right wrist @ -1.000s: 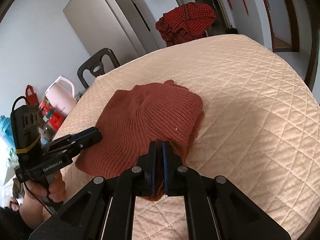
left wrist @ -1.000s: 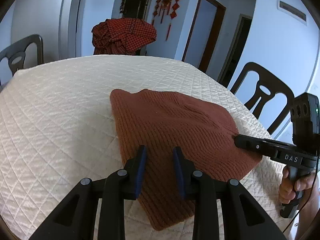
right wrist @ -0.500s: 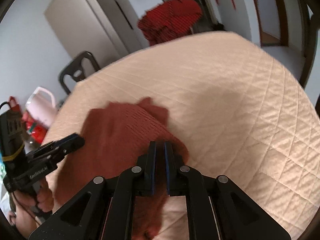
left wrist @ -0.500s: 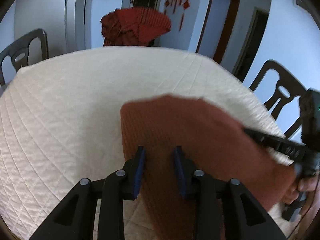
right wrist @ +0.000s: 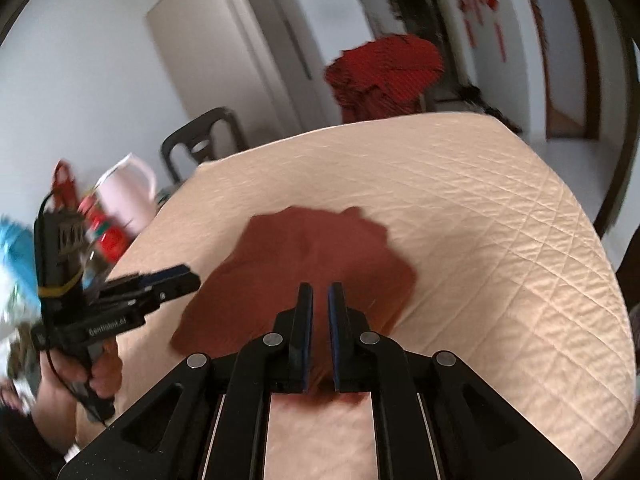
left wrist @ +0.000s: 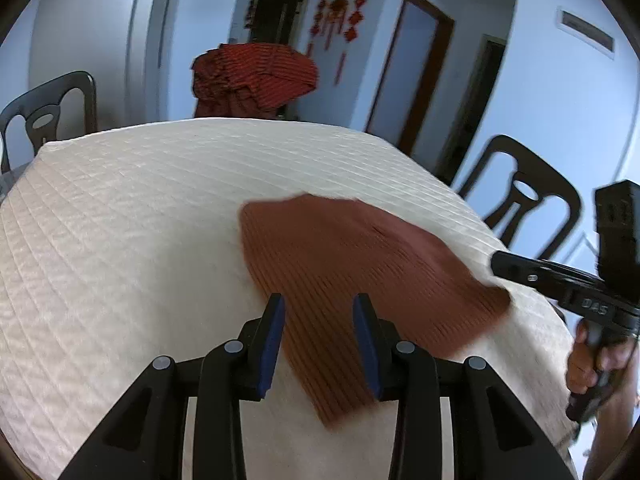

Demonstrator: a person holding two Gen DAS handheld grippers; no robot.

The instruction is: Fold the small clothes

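While the left gripper [left wrist: 318,340] hangs above the near edge of the rust-brown ribbed knit garment [left wrist: 352,280], its blue-padded fingers [left wrist: 272,340] stand apart and have just been widening, with the cloth lying below them, not pinched. Nearly together, the right gripper [right wrist: 320,340] fingers [right wrist: 306,332] leave only a narrow slit; whether they nip the garment's edge beneath cannot be told through the blur. Flat on the cream quilted counter [left wrist: 120,240], the knit lies toward four o'clock of the round top in the left wrist view, and the right gripper's tip sits just beside its three o'clock corner. A hand [left wrist: 592,360] grips that handle. At twelve o'clock beyond the counter, a red checked cloth [left wrist: 256,76] drapes over a chair.
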